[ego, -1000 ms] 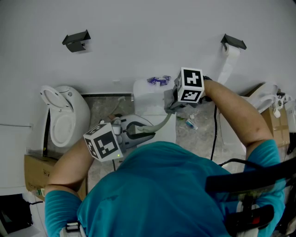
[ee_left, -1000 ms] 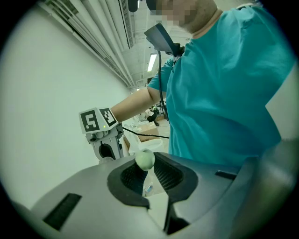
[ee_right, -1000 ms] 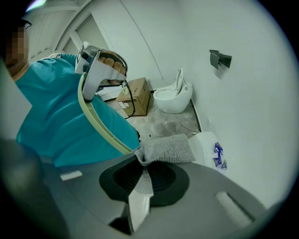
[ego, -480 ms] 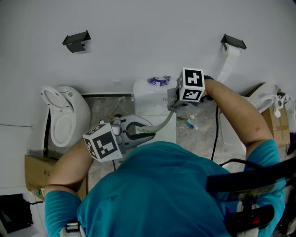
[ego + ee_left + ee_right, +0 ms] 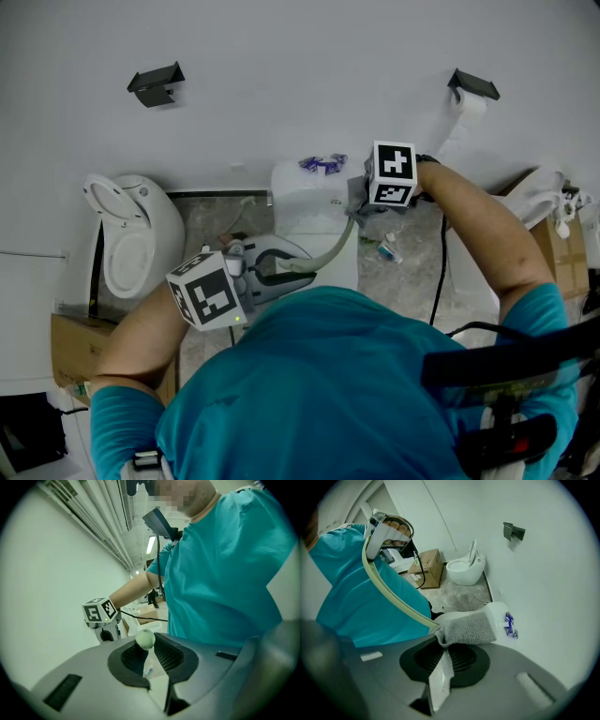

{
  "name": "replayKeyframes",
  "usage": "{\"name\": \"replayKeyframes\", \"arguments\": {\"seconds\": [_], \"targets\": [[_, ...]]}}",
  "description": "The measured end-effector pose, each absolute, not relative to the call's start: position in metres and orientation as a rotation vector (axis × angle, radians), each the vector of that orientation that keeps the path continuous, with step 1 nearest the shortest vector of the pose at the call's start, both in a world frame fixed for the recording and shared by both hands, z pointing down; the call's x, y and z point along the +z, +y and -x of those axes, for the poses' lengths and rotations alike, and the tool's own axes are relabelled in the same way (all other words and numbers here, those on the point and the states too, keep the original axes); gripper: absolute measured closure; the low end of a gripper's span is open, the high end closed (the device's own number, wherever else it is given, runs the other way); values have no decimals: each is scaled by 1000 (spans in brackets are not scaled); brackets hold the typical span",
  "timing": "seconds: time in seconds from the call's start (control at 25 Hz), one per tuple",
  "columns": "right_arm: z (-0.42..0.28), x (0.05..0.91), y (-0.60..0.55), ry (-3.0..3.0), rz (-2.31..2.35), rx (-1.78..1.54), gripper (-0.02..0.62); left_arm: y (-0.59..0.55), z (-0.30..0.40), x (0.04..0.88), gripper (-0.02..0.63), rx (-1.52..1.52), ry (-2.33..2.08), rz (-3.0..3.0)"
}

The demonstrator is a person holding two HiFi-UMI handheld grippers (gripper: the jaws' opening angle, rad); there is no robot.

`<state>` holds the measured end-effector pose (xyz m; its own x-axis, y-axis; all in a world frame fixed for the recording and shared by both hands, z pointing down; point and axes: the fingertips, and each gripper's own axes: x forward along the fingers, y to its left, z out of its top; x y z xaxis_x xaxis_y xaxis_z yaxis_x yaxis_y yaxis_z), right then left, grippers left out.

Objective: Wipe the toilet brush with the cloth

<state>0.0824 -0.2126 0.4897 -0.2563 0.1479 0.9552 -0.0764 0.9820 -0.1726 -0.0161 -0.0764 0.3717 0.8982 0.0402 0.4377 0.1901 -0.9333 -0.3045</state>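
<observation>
Within right gripper [image 5: 443, 657], cloth [image 5: 471, 627], touching toilet brush [image 5: 386, 590]

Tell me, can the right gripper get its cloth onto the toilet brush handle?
Probably yes. The right gripper is shut on the cloth, which lies against the brush handle with nothing between them. The left gripper holds the handle's round end, clear of the cloth.

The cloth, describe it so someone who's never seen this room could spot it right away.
Find the white toilet tank against the wall. Beside it, the right gripper pinches the cloth, folded over the pale green brush handle. It is the only grey, fuzzy thing there.
</observation>
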Motion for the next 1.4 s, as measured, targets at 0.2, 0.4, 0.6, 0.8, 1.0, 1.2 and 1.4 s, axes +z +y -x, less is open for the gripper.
{"name": "replayKeyframes", "arguments": {"seconds": [0.2, 0.4, 0.6, 0.8, 1.0, 1.2, 1.4], "targets": [[-85, 492, -219, -1794, 31, 169, 560, -71, 16, 368, 561, -605, -208, 2704], [-92, 493, -234, -1767, -44, 111, 560, -74, 16, 367, 561, -598, -187, 2719], [-75, 446, -255, -2016, -251, 68, 560, -95, 25, 344, 562, -389, -44, 2944], [-81, 375, -262, -2452, -611, 174, 560, -138, 43, 313, 565, -104, 239, 3141], [-77, 350, -232, -2833, -708, 486, 560, -170, 60, 285, 573, 153, 426, 3166], [-38, 384, -196, -2938, -554, 678, 560, -180, 54, 274, 586, 315, 436, 3167], [-18, 402, -172, -2925, -481, 588, 560, -183, 53, 274, 588, 351, 439, 3195]]}}
